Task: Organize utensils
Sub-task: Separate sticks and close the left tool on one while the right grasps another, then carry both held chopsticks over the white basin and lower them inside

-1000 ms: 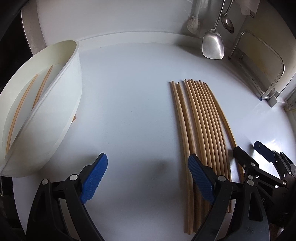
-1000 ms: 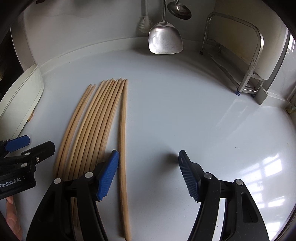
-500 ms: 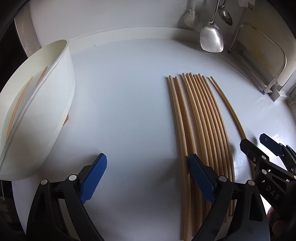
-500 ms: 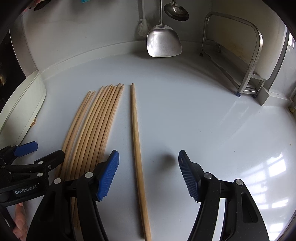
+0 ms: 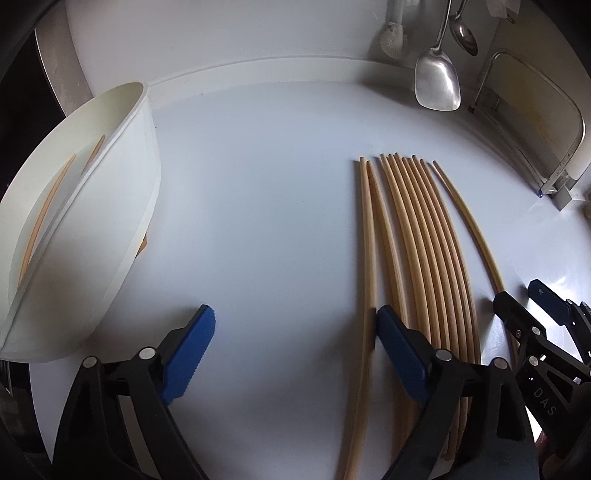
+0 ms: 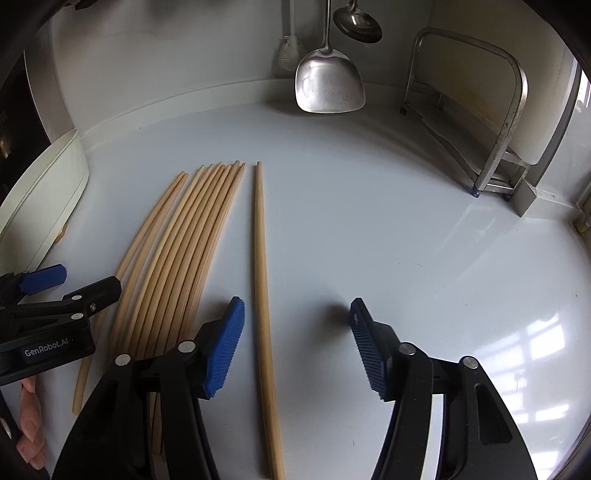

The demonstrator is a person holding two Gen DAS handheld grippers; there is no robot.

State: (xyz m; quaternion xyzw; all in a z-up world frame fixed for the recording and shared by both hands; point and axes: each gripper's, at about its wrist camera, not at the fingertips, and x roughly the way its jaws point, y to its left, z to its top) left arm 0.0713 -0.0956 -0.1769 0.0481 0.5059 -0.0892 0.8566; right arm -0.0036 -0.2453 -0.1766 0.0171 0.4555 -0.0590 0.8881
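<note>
Right gripper (image 6: 297, 343): jaws closing, pads apart around a single chopstick (image 6: 263, 295), not yet pressed.
Left gripper (image 5: 295, 354): jaws closing, spread; leftmost stick of the chopstick bundle (image 5: 424, 258) between them.
White container (image 5: 140, 206): far left, two chopsticks inside.

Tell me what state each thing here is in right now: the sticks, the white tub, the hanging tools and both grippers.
Lone chopstick: lying apart from the bundle, between the right gripper's pads, untouched.
Chopstick bundle: lying flat, side by side.
White bin: holds two chopsticks.
Spatula: hanging.
Ladle: hanging.
Left gripper: closing, one chopstick between its pads.
Right gripper: closing, not yet gripping.
</note>
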